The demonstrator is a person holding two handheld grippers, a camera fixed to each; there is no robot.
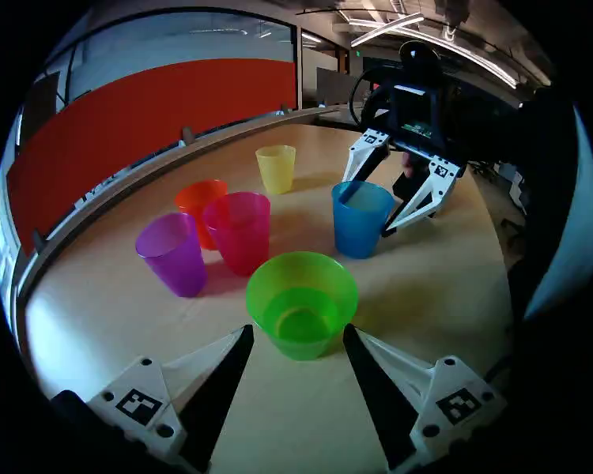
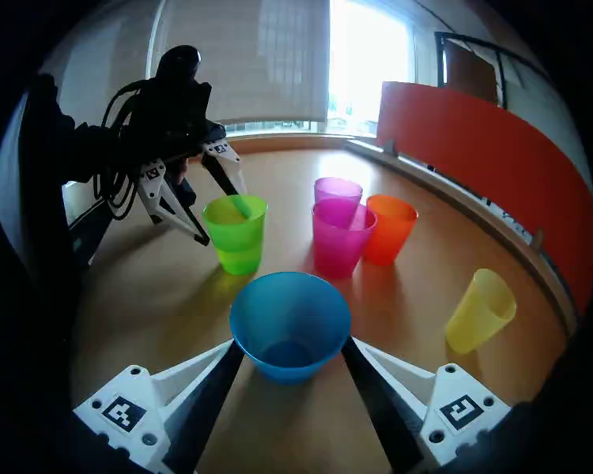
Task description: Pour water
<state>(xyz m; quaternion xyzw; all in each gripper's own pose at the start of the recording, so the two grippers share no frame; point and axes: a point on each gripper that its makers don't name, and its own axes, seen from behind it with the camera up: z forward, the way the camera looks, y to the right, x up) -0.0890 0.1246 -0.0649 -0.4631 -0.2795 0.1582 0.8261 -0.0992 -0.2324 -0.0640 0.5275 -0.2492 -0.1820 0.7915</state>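
Six cups stand on one table [image 1: 439,284]: green [image 1: 302,304], blue [image 1: 361,217], pink [image 1: 239,231], purple [image 1: 172,253], orange [image 1: 198,201] and yellow [image 1: 276,167]. There are two grippers. The left gripper [image 1: 298,332] straddles the green cup, and the right gripper [image 2: 290,341] straddles the blue cup. Whether either one squeezes its cup cannot be told. The right gripper view shows a bright window [image 2: 368,55]; the left gripper view shows ceiling lights [image 1: 387,28].

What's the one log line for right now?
left tongs astride green plastic cup | right tongs astride blue plastic cup | both upright | grip unclear | no pour yet
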